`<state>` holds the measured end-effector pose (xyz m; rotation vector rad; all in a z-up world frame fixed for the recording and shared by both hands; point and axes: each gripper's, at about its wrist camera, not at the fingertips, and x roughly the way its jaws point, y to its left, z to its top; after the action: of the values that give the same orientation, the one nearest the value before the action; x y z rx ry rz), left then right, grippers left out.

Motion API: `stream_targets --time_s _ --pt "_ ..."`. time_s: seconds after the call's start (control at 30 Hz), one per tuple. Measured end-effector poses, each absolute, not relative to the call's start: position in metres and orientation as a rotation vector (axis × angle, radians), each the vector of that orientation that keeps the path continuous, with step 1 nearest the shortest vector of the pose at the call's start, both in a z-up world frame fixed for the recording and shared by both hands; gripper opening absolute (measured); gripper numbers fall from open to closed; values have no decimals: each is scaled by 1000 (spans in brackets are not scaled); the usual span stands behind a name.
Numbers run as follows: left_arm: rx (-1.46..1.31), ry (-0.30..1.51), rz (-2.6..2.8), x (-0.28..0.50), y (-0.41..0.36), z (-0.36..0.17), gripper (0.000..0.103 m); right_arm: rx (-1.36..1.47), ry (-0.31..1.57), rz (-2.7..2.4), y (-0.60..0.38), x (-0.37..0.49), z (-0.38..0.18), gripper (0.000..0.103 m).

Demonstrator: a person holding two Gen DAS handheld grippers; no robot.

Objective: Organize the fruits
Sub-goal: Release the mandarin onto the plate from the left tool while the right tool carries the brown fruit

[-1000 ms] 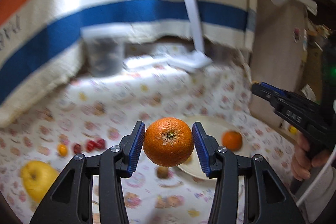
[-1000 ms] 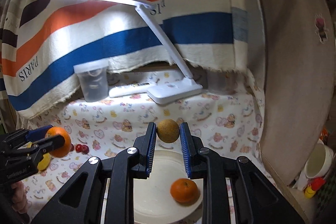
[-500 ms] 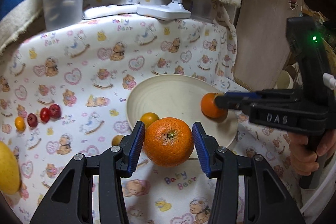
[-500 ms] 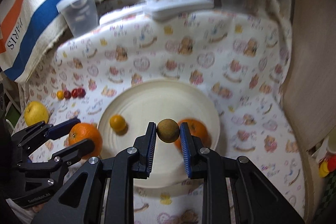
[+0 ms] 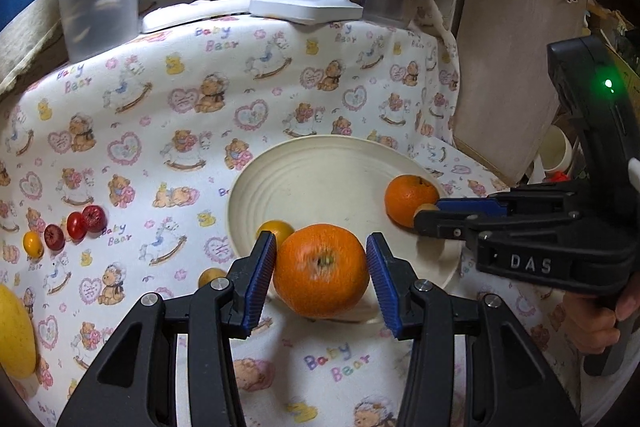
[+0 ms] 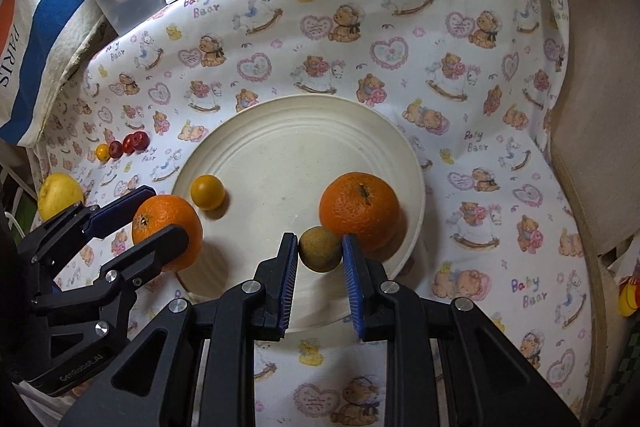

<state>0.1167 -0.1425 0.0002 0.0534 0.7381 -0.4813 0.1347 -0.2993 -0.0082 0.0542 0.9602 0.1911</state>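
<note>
Two tools are each clamped on a fruit over the plate (image 6: 304, 115). The left tool (image 5: 322, 267) grips a big orange (image 5: 320, 271) between its blue pads (image 5: 262, 267), held just above the plate's near rim. The right tool (image 6: 320, 255) pinches a small brown fruit (image 6: 320, 249), which sits touching or just beside a second orange (image 6: 360, 205) already resting on the plate. A small yellow-orange fruit (image 6: 207, 191) also lies on the plate, close to the left tool's orange.

Beyond the plate, on the cloth-covered bench (image 6: 460, 75), a row of small red and yellow fruits (image 6: 122, 147) and a yellow apple (image 6: 60, 195) wait to be sorted. Another little fruit (image 5: 212, 277) lies on the cloth by the plate's edge.

Risks, as I judge them: the big orange hangs over the rim rather than the well, so letting go here could send it rolling off onto the cloth. Round fruit released from any height may knock the small one aside. The brown fruit could nudge the resting orange toward the far rim. Both tools work close together and might collide.
</note>
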Motion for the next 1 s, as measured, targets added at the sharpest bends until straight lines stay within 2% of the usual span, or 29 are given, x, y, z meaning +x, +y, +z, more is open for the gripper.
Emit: stream_targets --time_s 0.07,1.0 --pt "61 720 -479 115 -146 4 35 60 967 204 -299 134 -8 24" --pt "47 641 -442 113 -134 10 35 -2 993 199 -288 140 -21 24"
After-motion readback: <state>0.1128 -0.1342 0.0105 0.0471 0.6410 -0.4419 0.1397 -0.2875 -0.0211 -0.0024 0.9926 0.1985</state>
